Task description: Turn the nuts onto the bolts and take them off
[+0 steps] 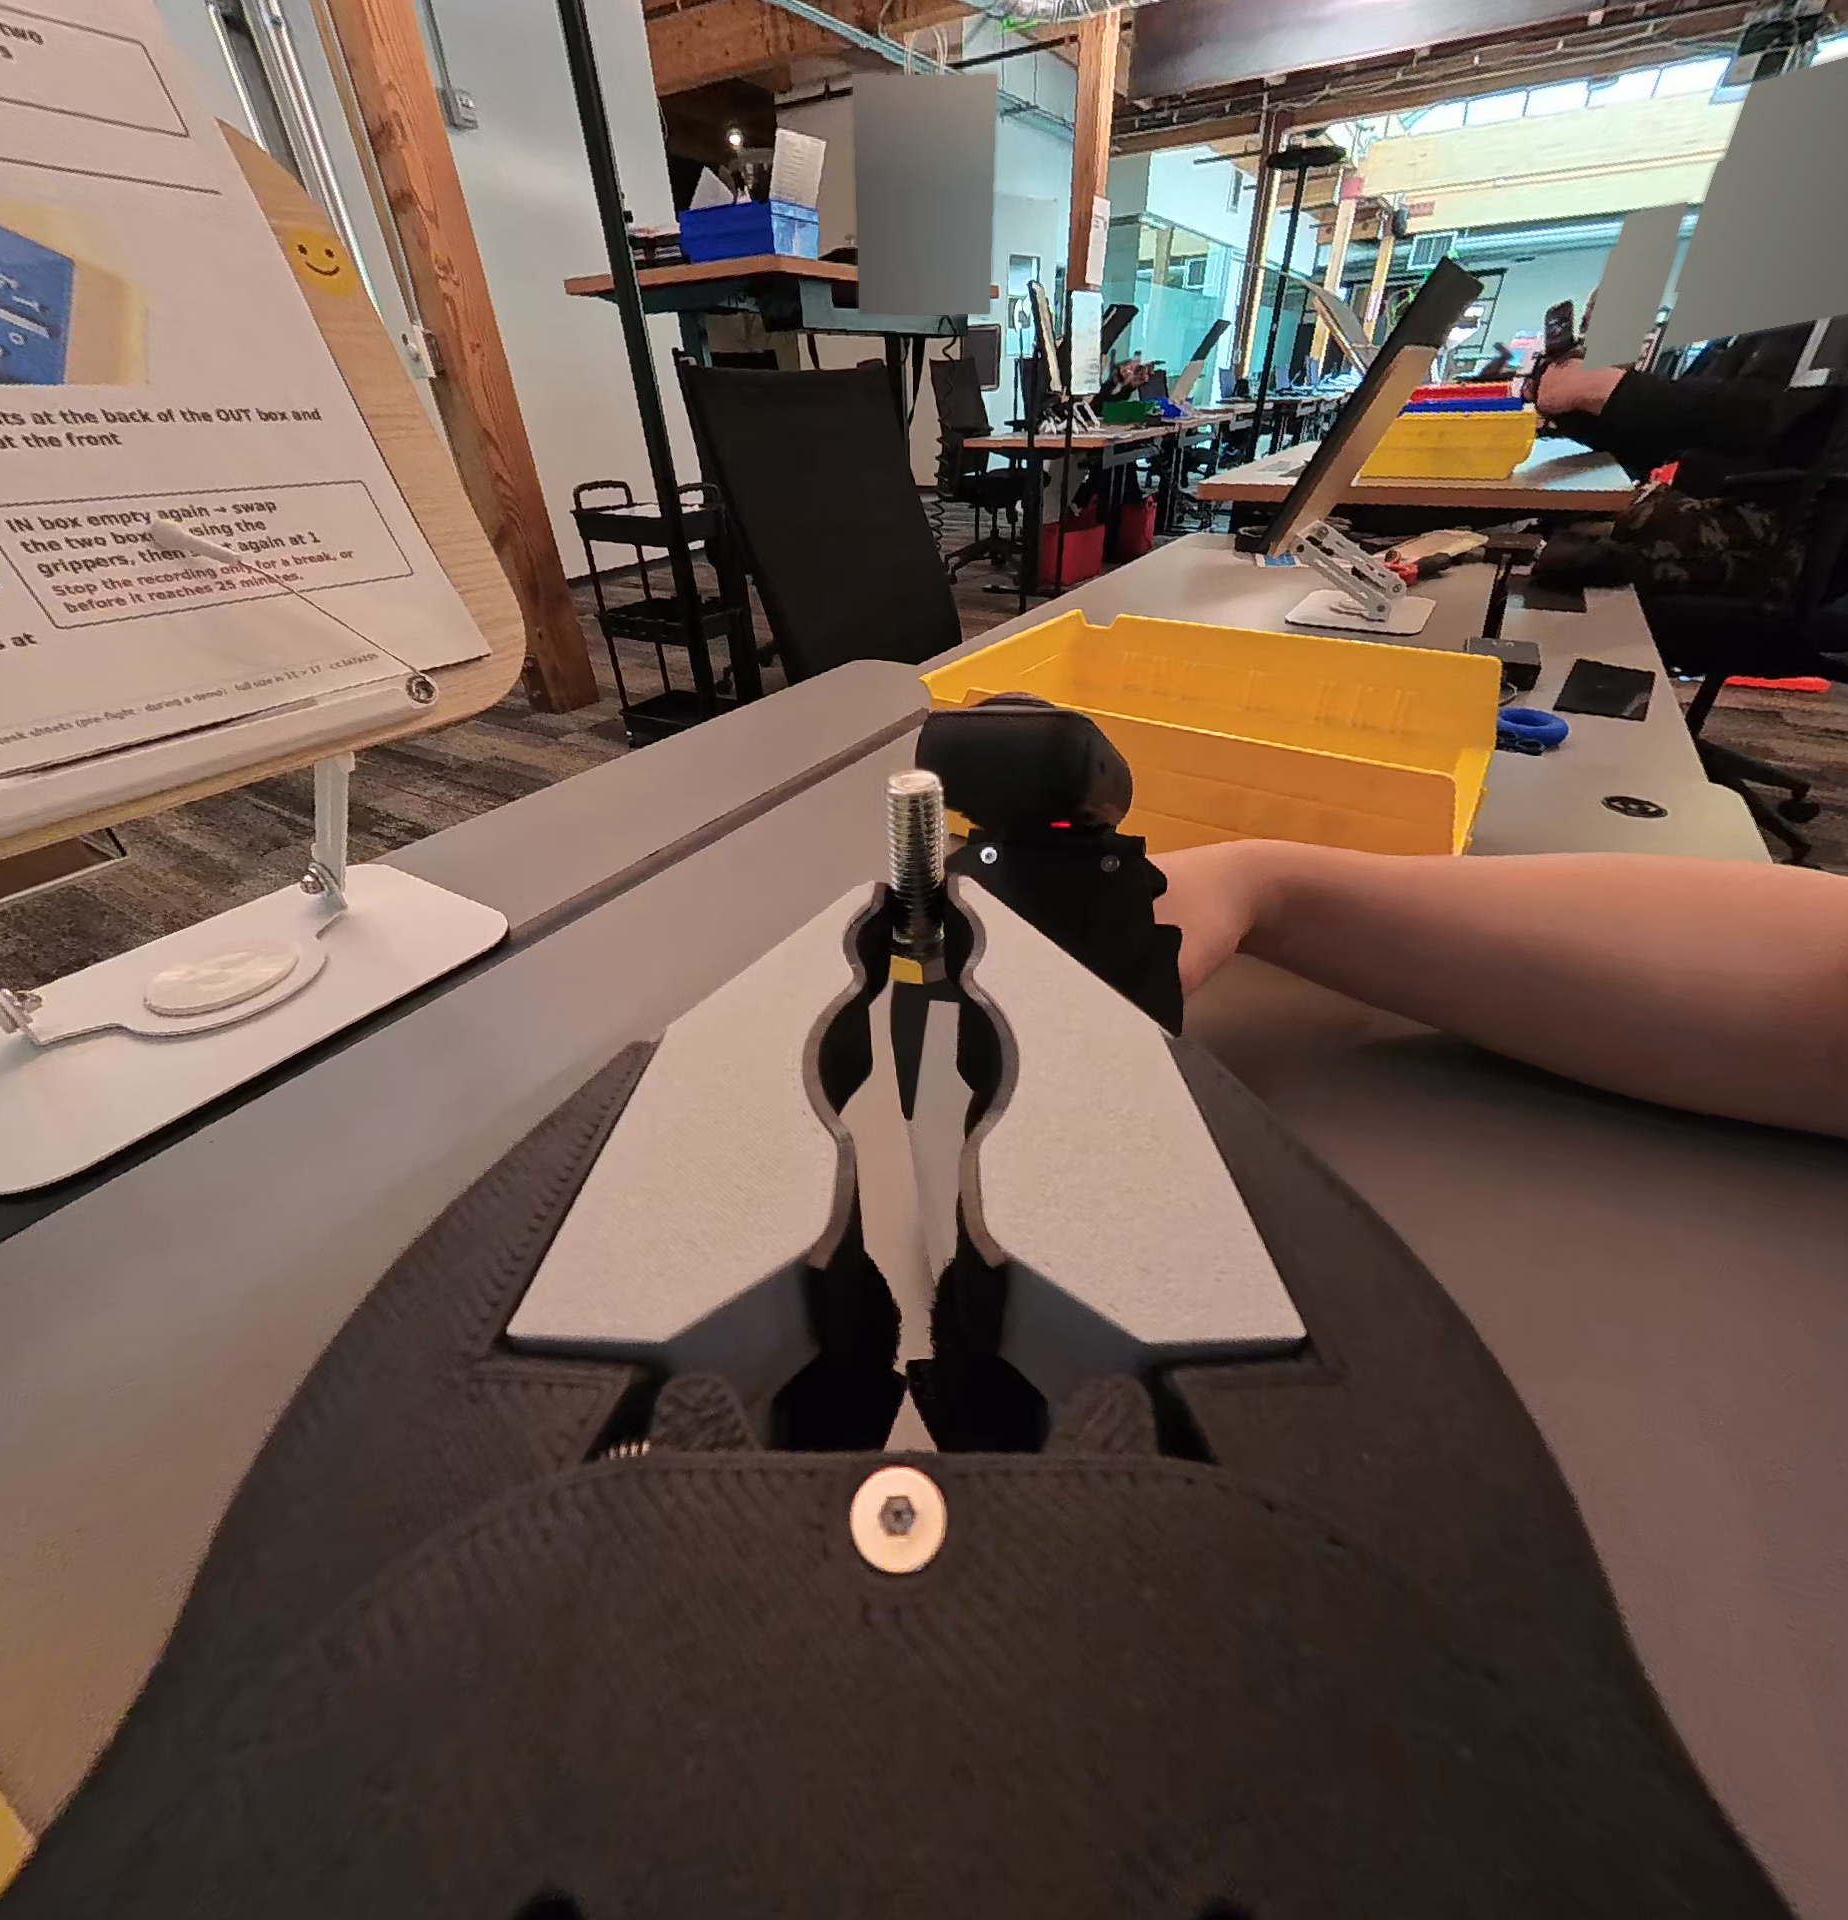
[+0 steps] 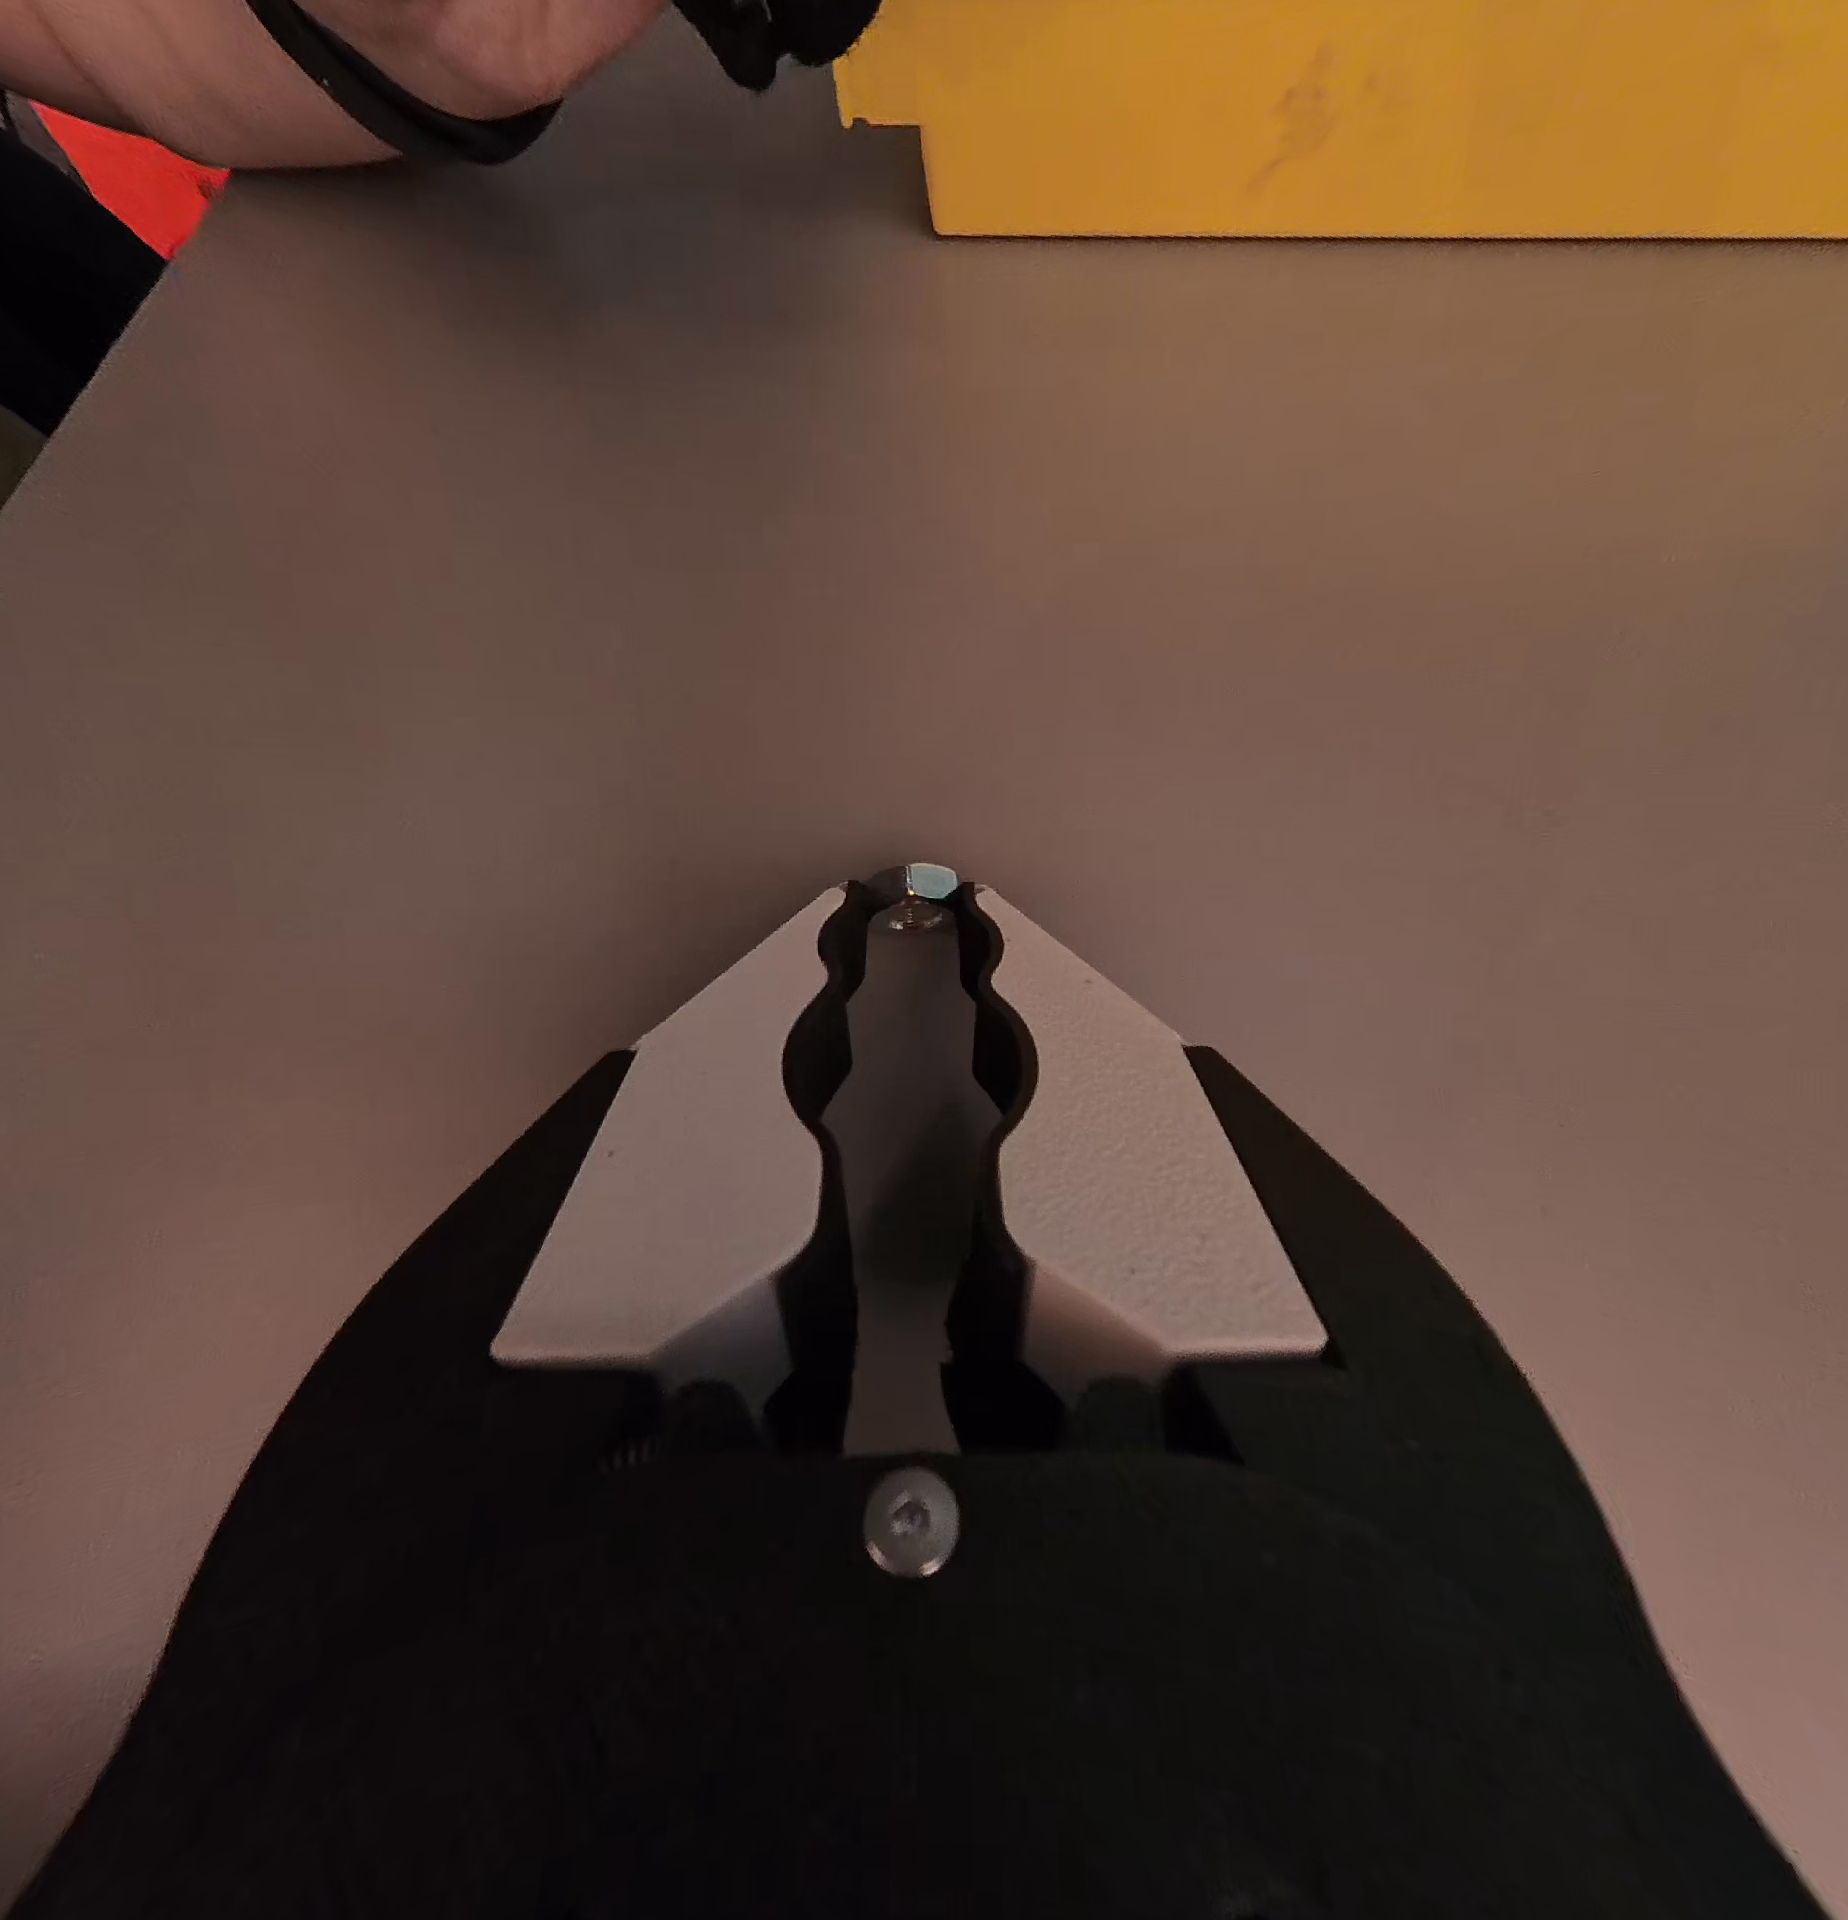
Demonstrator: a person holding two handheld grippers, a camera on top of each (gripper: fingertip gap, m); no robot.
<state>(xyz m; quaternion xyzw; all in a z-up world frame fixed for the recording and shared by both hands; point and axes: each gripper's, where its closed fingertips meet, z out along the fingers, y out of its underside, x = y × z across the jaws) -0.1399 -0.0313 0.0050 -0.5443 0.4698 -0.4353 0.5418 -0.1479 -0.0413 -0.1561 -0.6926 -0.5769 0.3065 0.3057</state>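
Observation:
In the left wrist view my left gripper (image 1: 915, 914) is shut on a silver bolt (image 1: 915, 831) that stands upright, its threaded end sticking up above the fingertips. Just behind it to the right is the black body of the other gripper (image 1: 1045, 821), held by a hand and bare forearm (image 1: 1522, 977). In the right wrist view my right gripper (image 2: 909, 896) points down at the grey table (image 2: 899, 520) and is shut on a small silver hex nut (image 2: 912, 885) at its fingertips, close to the surface.
A yellow bin (image 1: 1242, 727) stands behind the grippers; its wall shows in the right wrist view (image 2: 1398, 114). A paper instruction sheet on a wooden stand (image 1: 172, 499) with a white base (image 1: 203, 1018) is at left. Another person (image 1: 1709, 436) works at a far desk. Spacing between my two grippers at the tips: around 15 cm.

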